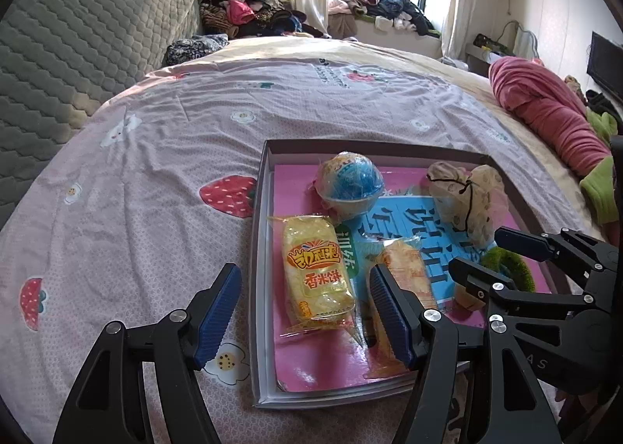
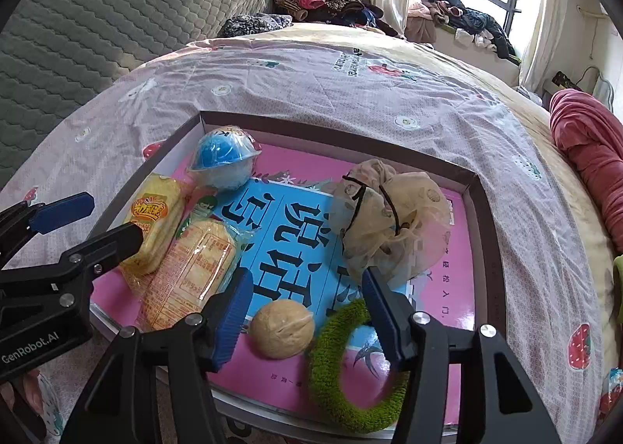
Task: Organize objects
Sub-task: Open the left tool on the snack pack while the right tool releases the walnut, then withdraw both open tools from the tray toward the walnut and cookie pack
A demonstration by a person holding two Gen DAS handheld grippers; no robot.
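Both the left tongs [image 1: 303, 311] and right tongs [image 2: 303, 311] hang half-open, gripping nothing, over the shallow box [image 2: 484, 218]; bare bedspread [image 1: 163, 156] lies beyond its left rim.

Left gripper [image 1: 303, 311]: black angular linkage arms, silver round-head screws at each pivot, two fingers faced with blue ribbed pads [image 1: 220, 313]. Right gripper [image 2: 303, 317]: identical build, black arms, silver screws, blue ribbed pads [image 2: 233, 317]. The left unit's housing carries white "GenRobot.AI" lettering, visible in the right wrist view.
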